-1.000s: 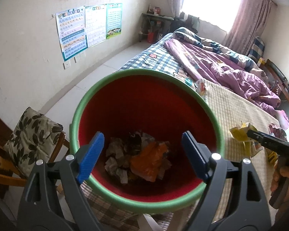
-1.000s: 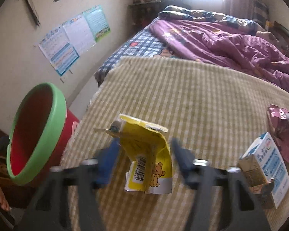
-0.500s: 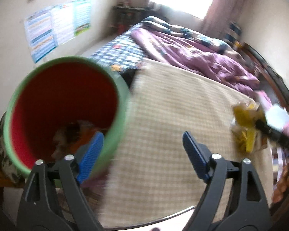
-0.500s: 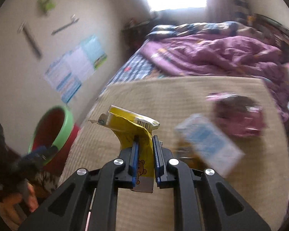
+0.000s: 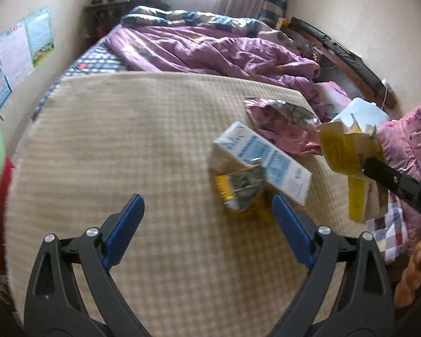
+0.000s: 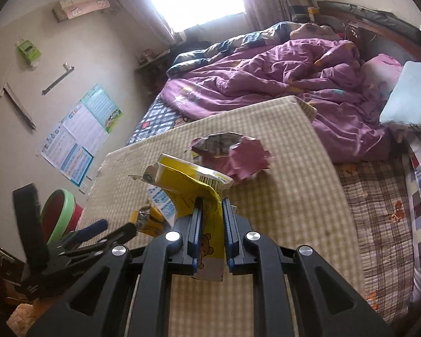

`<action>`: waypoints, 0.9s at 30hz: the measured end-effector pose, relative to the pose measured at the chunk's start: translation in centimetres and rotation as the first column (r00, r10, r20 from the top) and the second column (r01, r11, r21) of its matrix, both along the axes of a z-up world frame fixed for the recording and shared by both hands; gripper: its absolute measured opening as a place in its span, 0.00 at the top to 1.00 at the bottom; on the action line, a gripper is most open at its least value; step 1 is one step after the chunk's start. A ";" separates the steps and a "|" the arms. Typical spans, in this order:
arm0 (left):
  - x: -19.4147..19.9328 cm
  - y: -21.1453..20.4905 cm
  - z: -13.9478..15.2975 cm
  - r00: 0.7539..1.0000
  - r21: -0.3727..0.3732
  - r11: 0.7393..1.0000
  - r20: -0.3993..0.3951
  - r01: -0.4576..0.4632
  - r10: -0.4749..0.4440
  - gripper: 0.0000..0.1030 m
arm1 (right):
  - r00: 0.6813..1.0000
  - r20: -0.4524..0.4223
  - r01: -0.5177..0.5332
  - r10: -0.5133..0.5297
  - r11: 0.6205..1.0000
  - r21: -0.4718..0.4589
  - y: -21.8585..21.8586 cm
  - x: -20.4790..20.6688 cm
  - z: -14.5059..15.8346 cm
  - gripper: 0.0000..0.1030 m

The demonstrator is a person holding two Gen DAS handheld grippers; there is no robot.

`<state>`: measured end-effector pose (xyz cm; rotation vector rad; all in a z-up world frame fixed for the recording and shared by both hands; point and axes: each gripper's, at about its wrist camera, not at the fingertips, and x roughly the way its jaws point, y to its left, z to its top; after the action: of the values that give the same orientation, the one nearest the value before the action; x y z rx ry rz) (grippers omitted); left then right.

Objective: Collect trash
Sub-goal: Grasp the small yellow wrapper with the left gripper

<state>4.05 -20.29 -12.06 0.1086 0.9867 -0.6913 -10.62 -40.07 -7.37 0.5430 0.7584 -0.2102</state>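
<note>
Right gripper (image 6: pixel 212 230), black plastic arms with ribbed blue pads: pads pressed together on a crumpled yellow paper carton (image 6: pixel 195 193) printed with a barcode and a cartoon bear, held clear of the woven beige checked mat (image 6: pixel 280 210); the jaws closed on it within the last second. The same carton hangs at the right edge of the left wrist view, flattened and torn at its top. Left gripper (image 5: pixel 207 221), same build: jaws standing wide apart and just lately opening further, nothing between the pads, hovering over bare mat in the lower centre of the frame. Just beyond its right pad lie a rectangular white-and-blue cardboard carton (image 5: pixel 266 160), tilted, and touching its near end a crushed yellow foil-lined wrapper (image 5: pixel 241 188). Behind them, centre right, rests a crinkled pink foil bag (image 5: pixel 280 123) with a silvered inner face. The round red plastic bin with a green rim (image 6: pixel 60 216) stands off the mat's corner at lower left of the right wrist view. A rumpled purple quilt (image 5: pixel 210 50) fills the upper frame; glossy paper wall charts (image 6: pixel 81 134) hang at left.
</note>
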 end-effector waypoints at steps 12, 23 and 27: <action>-0.7 -2.7 -2.1 0.997 0.005 1.000 -0.075 0.015 -0.014 0.63 | 0.999 0.011 -0.036 0.036 0.999 0.035 -0.3 -0.5 -0.3 0.87; -0.2 0.7 -1.8 0.994 0.040 0.998 -0.099 -0.047 0.050 0.81 | 0.992 -0.073 -0.109 0.107 0.994 -0.018 -0.5 -0.3 -2.1 0.54; 0.1 1.4 -2.3 0.992 0.047 0.997 -0.103 -0.068 0.072 0.63 | 0.987 -0.106 -0.126 0.123 0.992 -0.025 -1.3 -0.6 -3.1 0.44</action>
<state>4.13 -18.88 -14.34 0.0759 1.1011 -0.6162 -11.23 -41.33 -10.44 0.4550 0.8860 -0.1350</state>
